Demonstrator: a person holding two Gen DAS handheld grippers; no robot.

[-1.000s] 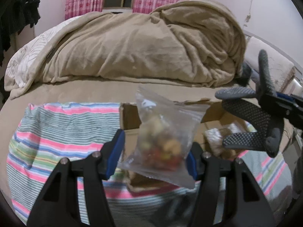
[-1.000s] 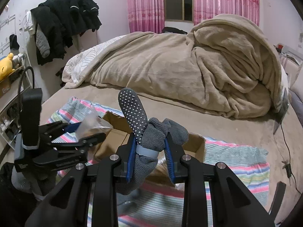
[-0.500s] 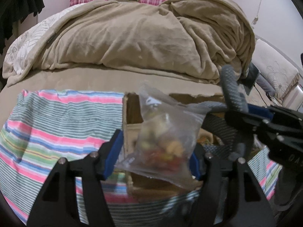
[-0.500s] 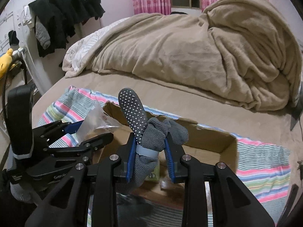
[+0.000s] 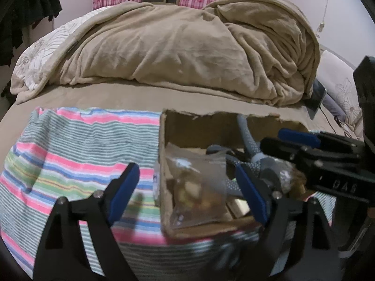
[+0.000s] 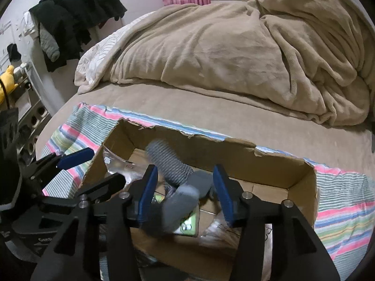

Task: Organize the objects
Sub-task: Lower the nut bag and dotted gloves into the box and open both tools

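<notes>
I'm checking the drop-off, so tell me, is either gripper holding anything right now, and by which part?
Nothing is held. Both the left gripper and the right gripper stand open; the bag and glove are in the box.

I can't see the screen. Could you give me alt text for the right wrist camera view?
An open hand-held gripper hangs over a torn cardboard box, with a grey dotted glove loose between its blue fingers. The box sits on a striped cloth on a bed with a rumpled beige blanket. The other hand-held gripper is at left.

Clear snack bag (image 5: pixel 199 187), grey dotted glove (image 6: pixel 180 187), inside torn cardboard box (image 6: pixel 302 187)
</notes>
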